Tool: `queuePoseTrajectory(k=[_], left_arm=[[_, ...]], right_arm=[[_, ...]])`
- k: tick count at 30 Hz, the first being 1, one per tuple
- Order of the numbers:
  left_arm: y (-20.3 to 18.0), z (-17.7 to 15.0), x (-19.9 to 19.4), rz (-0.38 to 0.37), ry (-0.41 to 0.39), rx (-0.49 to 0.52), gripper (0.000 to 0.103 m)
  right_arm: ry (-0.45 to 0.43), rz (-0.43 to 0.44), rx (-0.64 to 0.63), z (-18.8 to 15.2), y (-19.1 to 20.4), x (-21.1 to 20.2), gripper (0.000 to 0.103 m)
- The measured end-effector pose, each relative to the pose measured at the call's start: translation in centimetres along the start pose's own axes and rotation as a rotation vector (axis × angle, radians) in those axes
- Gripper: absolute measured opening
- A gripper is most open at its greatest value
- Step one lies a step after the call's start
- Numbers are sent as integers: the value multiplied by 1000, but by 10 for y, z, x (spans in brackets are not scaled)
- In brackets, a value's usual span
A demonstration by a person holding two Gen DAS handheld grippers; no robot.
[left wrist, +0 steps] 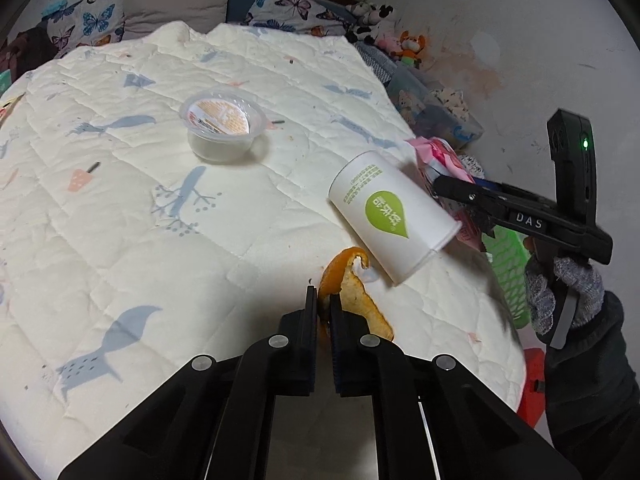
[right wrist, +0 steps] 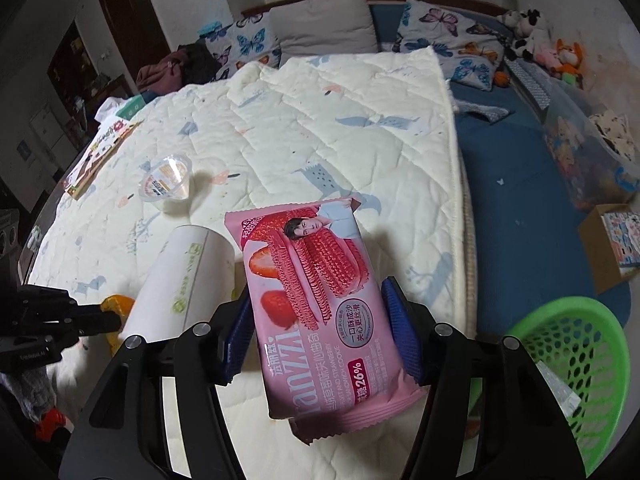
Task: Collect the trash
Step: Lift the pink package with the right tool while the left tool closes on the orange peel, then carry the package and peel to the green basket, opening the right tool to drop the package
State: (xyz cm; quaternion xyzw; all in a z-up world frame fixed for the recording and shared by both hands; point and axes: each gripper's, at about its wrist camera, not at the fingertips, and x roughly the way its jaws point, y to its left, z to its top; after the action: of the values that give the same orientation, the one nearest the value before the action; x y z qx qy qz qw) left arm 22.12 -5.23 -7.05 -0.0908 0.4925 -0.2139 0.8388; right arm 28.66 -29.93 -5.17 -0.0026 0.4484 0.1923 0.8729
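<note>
Left wrist view: the left gripper (left wrist: 324, 300) has its jaws pressed together on a strip of orange peel (left wrist: 352, 288), which curls up and away from the fingertips above a white quilt (left wrist: 160, 240). Just beyond lies a white paper cup (left wrist: 392, 216) on its side, long axis slanting, open end toward the camera. Right wrist view: the right gripper (right wrist: 320, 320) pinches a pink cookie packet (right wrist: 316, 300) across its width, its long axis running along the fingers. A green basket (right wrist: 576, 360) sits to the right.
</note>
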Motion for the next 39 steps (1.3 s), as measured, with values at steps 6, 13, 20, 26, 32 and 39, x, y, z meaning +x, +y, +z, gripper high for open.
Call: queuePoseTrajectory(k=[6, 13, 20, 26, 32, 39], left_arm=[[0, -11, -31, -8, -35, 14, 6], [-21, -15, -53, -61, -71, 66, 6], [-61, -7, -50, -135, -67, 138, 6], [-100, 3, -38, -187, -51, 195, 6], [-136, 15, -18, -211, -27, 241, 6], [-172, 29, 2, -213, -9, 283, 6]], right_arm=[[-38, -25, 31, -15, -5, -28, 61], [-69, -102, 114, -40, -35, -65, 61], [-87, -197, 194, -68, -71, -100, 61], [-88, -264, 270, -96, -100, -116, 63], [-91, -294, 355, -114, -128, -121, 64], [-98, -308, 426, -130, -154, -126, 68]])
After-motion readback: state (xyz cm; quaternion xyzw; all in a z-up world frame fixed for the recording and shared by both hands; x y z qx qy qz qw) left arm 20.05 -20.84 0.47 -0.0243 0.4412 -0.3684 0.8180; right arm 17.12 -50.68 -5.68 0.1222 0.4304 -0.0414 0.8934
